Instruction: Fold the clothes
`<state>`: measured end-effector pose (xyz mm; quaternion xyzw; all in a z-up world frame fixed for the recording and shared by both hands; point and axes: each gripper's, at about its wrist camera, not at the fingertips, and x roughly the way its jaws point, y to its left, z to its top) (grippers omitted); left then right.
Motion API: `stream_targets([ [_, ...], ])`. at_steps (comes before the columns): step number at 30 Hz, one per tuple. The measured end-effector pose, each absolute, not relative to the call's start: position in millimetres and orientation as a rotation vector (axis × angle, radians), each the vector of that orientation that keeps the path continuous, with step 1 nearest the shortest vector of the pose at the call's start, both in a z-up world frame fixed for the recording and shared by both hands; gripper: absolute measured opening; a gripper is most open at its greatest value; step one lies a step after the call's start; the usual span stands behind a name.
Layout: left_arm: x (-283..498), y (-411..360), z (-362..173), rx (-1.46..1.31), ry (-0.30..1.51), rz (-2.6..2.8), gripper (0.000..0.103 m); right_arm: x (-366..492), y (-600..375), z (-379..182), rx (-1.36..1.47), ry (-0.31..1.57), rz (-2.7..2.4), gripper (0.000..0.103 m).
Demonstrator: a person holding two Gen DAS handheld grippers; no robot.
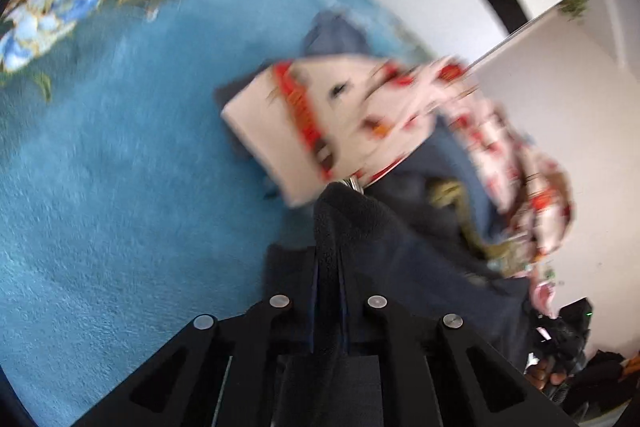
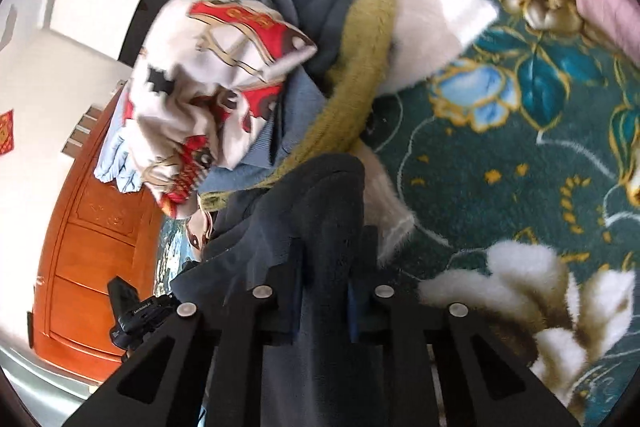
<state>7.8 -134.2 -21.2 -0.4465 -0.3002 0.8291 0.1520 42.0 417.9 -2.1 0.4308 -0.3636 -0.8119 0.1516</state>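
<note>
- Left gripper (image 1: 328, 267): both fingers were closed on a fold of the dark navy garment (image 1: 400, 247); cloth was bunched between the pads and draped toward the camera.
- Right gripper (image 2: 324, 259): fingers were likewise clamped on the same dark navy garment (image 2: 280, 227), which filled the gap between them.
- The garment was held up off the blue carpet (image 1: 120, 187), stretched between the 2 grippers.
- A white cloth with red print (image 1: 320, 123) lay on the clothes pile just beyond the left fingertips; the left wrist view was motion-blurred, so its outline was unclear.
- In the right wrist view the white-and-red cloth (image 2: 208, 67) sat on top of the pile, touching a grey-blue garment (image 2: 296, 99) and an olive knitted piece (image 2: 356, 75).
- A white fluffy item (image 2: 432, 23) lay beside the olive piece on the floral part of the carpet (image 2: 500, 167).
- An orange wooden door (image 2: 92, 267) stood behind the pile.
</note>
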Motion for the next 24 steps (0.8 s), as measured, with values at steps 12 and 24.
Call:
stream_targets([
  [12,2.7,-160.9,-73.3,-1.375,-1.093,2.346,0.008,30.8,435.4,-26.7,1.185,-1.220,-2.310,0.009],
  [24,24.8,-169.6,-63.8,-1.367,-1.141,2.283,0.021,42.7,437.7,-26.7,1.236,-1.204,-2.317,0.014],
])
